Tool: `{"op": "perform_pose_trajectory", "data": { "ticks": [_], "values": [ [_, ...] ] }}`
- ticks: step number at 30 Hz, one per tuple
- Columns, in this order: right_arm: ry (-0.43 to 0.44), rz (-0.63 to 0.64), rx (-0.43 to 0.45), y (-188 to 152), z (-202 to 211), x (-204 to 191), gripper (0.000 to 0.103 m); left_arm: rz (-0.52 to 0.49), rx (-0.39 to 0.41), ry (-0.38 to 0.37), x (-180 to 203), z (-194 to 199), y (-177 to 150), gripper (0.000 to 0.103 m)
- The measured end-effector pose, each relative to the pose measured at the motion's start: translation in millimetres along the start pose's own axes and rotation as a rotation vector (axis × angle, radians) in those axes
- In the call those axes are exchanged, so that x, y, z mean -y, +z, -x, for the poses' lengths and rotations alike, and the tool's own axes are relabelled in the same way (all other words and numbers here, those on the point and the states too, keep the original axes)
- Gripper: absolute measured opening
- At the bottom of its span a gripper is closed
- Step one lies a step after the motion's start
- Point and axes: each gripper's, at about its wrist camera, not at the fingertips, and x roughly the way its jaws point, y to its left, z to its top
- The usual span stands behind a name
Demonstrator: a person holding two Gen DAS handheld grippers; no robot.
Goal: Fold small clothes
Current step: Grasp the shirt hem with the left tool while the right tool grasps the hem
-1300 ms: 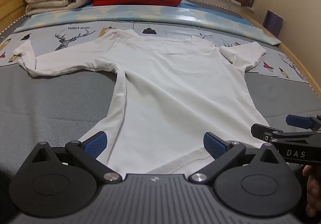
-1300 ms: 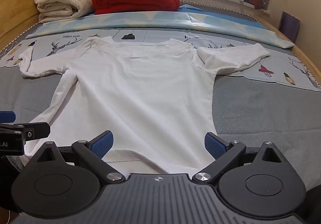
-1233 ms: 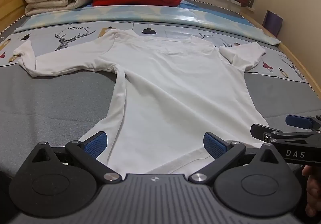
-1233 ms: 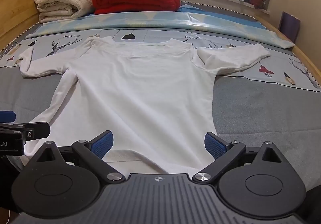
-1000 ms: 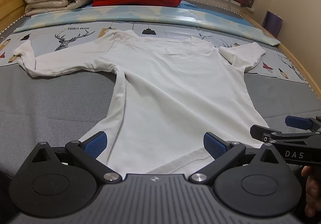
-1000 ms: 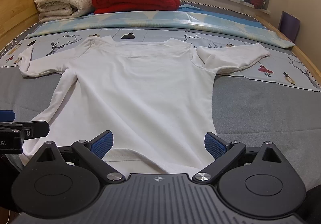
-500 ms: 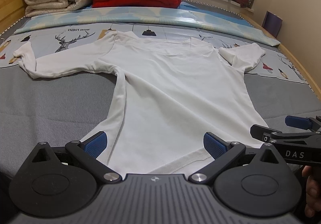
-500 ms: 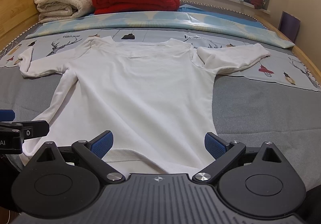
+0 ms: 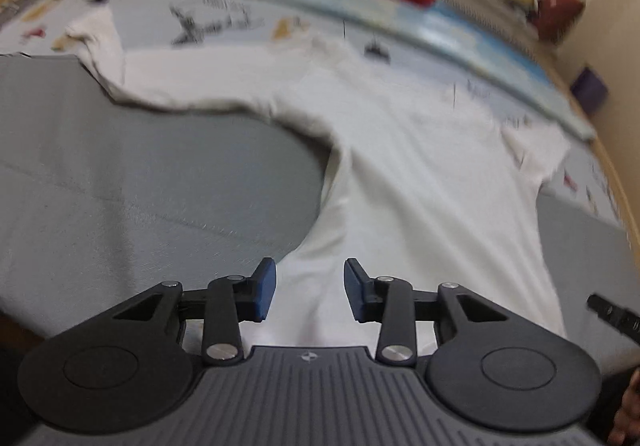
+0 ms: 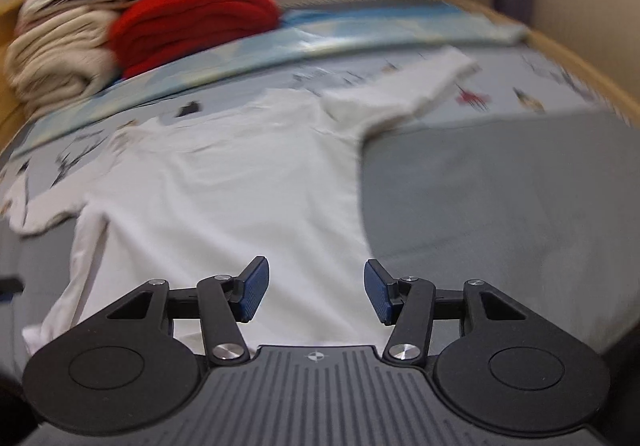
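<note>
White shirt [image 9: 420,182] lying flat on bed [image 9: 160,174], no fold made yet. Left tool [image 9: 306,290], right tool [image 10: 316,292] just been closing, half open over hem, gripping nothing.

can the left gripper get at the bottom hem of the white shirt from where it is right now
Probably yes. The left gripper sits over the near end of the white shirt, its jaws having just been closing, with nothing pinched yet. Nothing lies between the pads and the fabric; the hem itself is hidden under the gripper body.
</note>
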Motion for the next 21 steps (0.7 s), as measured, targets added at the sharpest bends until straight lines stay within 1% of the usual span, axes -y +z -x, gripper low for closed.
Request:
{"op": "perform_pose_trajectory", "data": {
  "ticks": [2,3,4,5,6,7,8,9,10,12,14,15,16,17,18,19,21],
  "values": [
    [0.000,-0.050,-0.038,-1,-5,16,0.055,-0.111,-0.038,0.037,-14,-6,16,0.042],
    [-0.050,-0.017,-0.089,-5,-7,19,0.055,-0.153,-0.044,0.057,-19,-8,19,0.042],
    [-0.050,-0.007,-0.135,-9,-11,22,0.055,-0.197,-0.077,0.065,-27,-15,23,0.042],
    [-0.043,0.000,-0.158,-14,-13,24,0.055,-0.211,-0.159,0.088,-29,-19,21,0.042],
    [-0.009,-0.013,-0.177,-17,-17,25,0.055,-0.208,-0.175,0.071,-37,-24,21,0.042],
    [0.006,-0.005,-0.184,-20,-19,26,0.055,-0.196,-0.194,0.056,-44,-29,20,0.043],
    [0.033,0.003,-0.188,-23,-22,28,0.056,-0.188,-0.211,0.050,-48,-35,17,0.043],
    [0.050,0.018,-0.198,-26,-24,27,0.056,-0.187,-0.246,0.060,-49,-39,15,0.044],
    [0.051,0.039,-0.213,-29,-27,26,0.056,-0.194,-0.267,0.067,-50,-44,11,0.045],
    [0.052,0.072,-0.247,-33,-29,22,0.056,-0.211,-0.322,0.082,-50,-53,3,0.046],
    [0.050,0.105,-0.261,-37,-32,19,0.057,-0.253,-0.315,0.096,-46,-57,-5,0.045],
    [0.041,0.125,-0.273,-39,-34,16,0.058,-0.270,-0.331,0.104,-42,-57,-4,0.041],
    [0.031,0.143,-0.283,-42,-35,16,0.059,-0.294,-0.344,0.096,-43,-55,-8,0.020],
    [0.024,0.156,-0.291,-43,-36,14,0.059,-0.313,-0.353,0.102,-39,-50,-10,0.008],
    [0.020,0.165,-0.301,-45,-38,13,0.059,-0.342,-0.352,0.104,-38,-43,-12,0.006],
    [0.016,0.171,-0.310,-46,-39,12,0.059,-0.377,-0.334,0.095,-36,-31,-13,0.006],
    [0.006,0.178,-0.324,-46,-42,11,0.060,-0.407,-0.300,0.056,-32,-11,-19,0.006]
  ]
}}
